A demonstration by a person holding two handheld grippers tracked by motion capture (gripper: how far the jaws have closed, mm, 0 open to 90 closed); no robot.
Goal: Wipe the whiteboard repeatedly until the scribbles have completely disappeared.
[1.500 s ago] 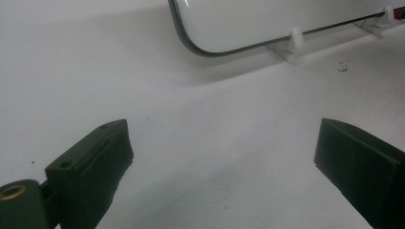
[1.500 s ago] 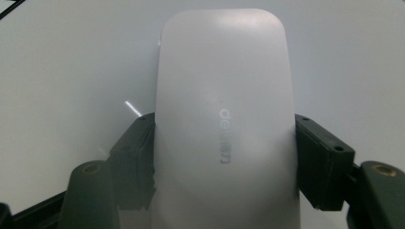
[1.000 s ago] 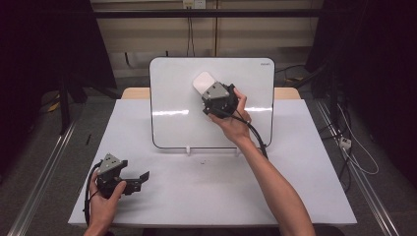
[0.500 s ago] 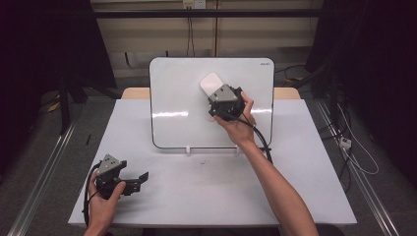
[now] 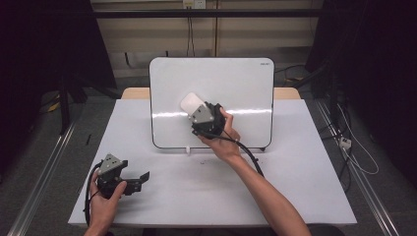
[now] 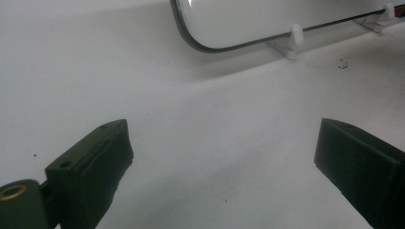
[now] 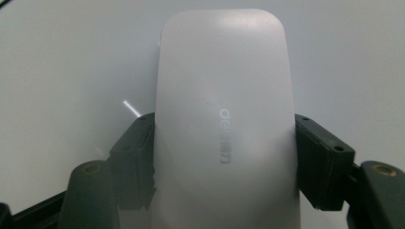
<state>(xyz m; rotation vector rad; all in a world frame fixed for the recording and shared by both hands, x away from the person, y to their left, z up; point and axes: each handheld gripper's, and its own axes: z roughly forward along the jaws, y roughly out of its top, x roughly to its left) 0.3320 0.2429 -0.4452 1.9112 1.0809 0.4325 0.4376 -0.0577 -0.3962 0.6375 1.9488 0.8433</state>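
A white whiteboard (image 5: 236,83) stands upright on small white feet at the back of the table. My right gripper (image 5: 194,110) is shut on a white eraser (image 5: 190,103) and holds it against the board's left half, about mid-height. In the right gripper view the eraser (image 7: 224,119) sits clamped between both black jaws of my right gripper (image 7: 224,157), with the board's surface (image 7: 71,71) behind it. My left gripper (image 5: 139,181) rests on the table at the front left, open, nothing between its jaws. In the left gripper view my left gripper (image 6: 224,162) faces the board's lower corner (image 6: 267,19).
The white table (image 5: 305,187) lies bare in front of the board and to its right. A few dark specks (image 5: 201,160) lie near the board's foot (image 6: 296,36). Dark curtains, floor rails and cables surround the table.
My right gripper has carried the eraser down and to the left across the board. The left gripper has stayed where it was.
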